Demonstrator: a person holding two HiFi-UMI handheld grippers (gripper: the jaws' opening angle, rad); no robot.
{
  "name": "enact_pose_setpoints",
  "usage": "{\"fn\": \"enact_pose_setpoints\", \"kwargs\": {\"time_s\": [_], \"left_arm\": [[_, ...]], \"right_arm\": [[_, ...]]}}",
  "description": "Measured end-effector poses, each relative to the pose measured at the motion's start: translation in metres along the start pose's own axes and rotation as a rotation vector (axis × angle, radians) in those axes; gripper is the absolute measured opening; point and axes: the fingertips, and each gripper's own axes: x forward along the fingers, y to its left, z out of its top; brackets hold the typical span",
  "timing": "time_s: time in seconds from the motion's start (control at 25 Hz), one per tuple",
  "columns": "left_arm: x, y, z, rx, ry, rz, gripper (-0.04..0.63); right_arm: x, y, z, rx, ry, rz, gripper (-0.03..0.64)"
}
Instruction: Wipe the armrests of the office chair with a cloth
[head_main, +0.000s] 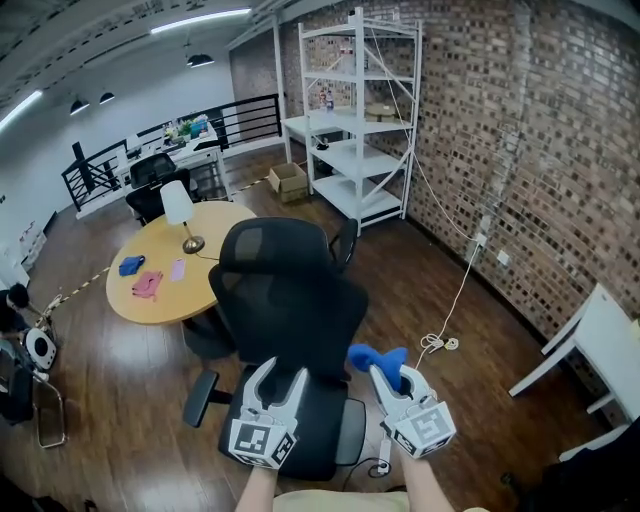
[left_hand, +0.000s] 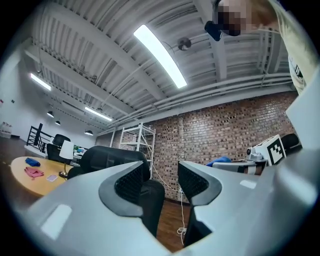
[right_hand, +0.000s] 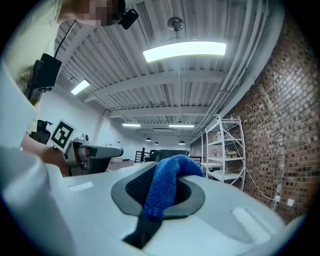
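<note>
Nearest, the white plastic left gripper (head_main: 283, 374) holds its jaws narrowly parted on nothing, while the right gripper (head_main: 392, 372) has its jaws clamped on a fuzzy blue cloth (head_main: 375, 357), at five o'clock of the black mesh office chair (head_main: 285, 290), whose tall backrest partly hides a round wooden desk (head_main: 170, 305) at ten o'clock.

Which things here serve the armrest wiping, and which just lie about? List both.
Job: blue cloth in the right gripper; black mesh office chair; its black armrests.
Lying about: round wooden table; white table lamp; cardboard box; white metal shelving; coiled white cable.
</note>
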Motion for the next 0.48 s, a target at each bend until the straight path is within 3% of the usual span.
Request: {"fn": "enact_pose_setpoints", "kwargs": {"time_s": [0.48], "left_arm": [[-0.008,0.005,-0.010,-0.020,0.019,0.019,0.193]], "right_arm": [[-0.002,0.007,-0.011,0.009,0.016,0.023,0.018]]}}
